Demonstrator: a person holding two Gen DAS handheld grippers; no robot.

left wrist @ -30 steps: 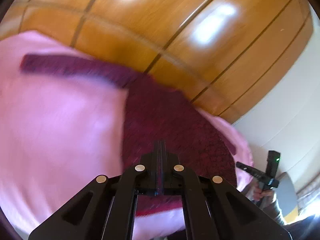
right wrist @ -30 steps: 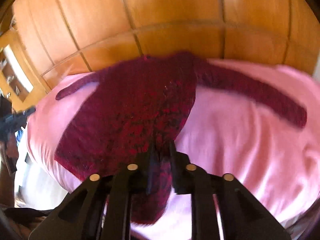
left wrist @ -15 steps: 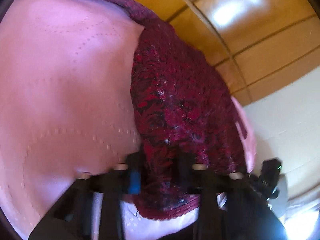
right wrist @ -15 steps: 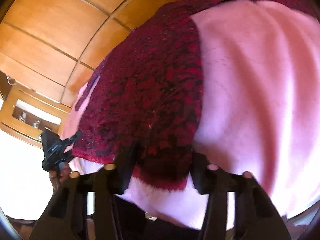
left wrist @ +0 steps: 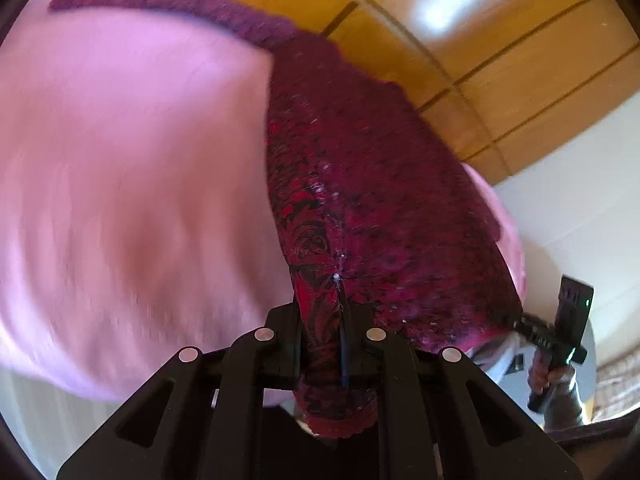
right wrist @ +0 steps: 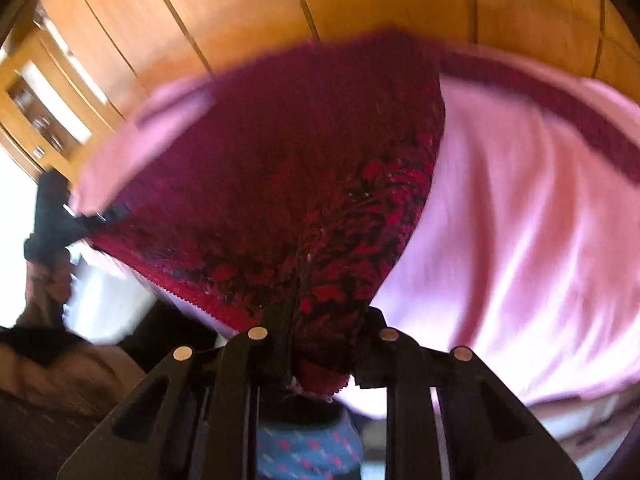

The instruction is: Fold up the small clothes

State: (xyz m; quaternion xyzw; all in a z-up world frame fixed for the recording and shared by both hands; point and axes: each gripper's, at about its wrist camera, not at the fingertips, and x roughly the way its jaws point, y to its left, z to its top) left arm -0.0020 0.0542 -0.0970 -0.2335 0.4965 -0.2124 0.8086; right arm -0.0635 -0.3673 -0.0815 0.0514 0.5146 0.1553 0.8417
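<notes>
A small dark red knitted sweater (left wrist: 380,184) lies on a pink cloth (left wrist: 132,168), one sleeve stretched out at the top left. My left gripper (left wrist: 336,344) is shut on the sweater's bottom hem at its left corner, the hem bunched between the fingers. In the right wrist view the sweater (right wrist: 288,168) fills the middle, and my right gripper (right wrist: 324,344) is shut on the hem's right corner. The other gripper shows at the hem's far end in each view.
The pink cloth (right wrist: 520,220) covers a padded surface. Behind it stand glossy wooden cabinet doors (left wrist: 460,40) and a white wall (left wrist: 580,184). A shelf unit (right wrist: 36,112) stands at the left. A blue patterned cloth (right wrist: 304,452) shows below the right gripper.
Both grippers have closed on the sweater's bottom hem and the hem has lifted. The views have pulled back a little and are blurred by motion.
</notes>
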